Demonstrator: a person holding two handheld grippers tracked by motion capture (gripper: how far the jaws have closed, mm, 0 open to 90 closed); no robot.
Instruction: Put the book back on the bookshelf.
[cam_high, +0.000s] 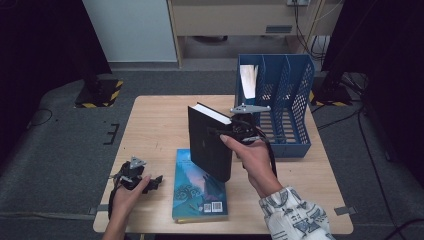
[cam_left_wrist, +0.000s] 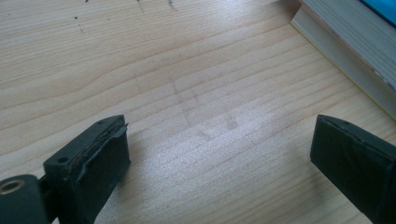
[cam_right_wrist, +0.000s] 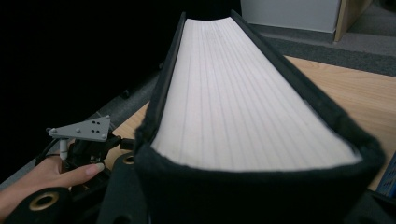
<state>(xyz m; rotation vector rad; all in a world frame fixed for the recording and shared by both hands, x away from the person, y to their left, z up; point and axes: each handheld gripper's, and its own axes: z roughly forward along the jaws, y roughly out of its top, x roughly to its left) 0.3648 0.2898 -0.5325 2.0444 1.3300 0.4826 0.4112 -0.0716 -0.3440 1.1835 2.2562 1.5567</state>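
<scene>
Near the middle of the bench (cam_high: 155, 125), the right tool (cam_high: 235, 132) is clamped on a thick black book (cam_high: 210, 145), which it holds upright above the wood with its white page edge facing up and away from the person. From the right tool's own camera the pale block of pages (cam_right_wrist: 243, 93) runs away between the black covers, and the two black jaws press on the covers at the bottom of that view. Just below the held book, a second book with a blue illustrated cover (cam_high: 200, 187) lies flat on the bench, its barcode toward the person. Behind the right hand stands a blue perforated file rack (cam_high: 295, 100) at the far right of the bench, with a pale sheet in its left slot. At the near left corner the left tool (cam_high: 142, 180) rests low over the wood; its jaws stand wide apart with bare bench between them, and the blue book's page edge (cam_left_wrist: 345, 51) lies just beside it.
</scene>
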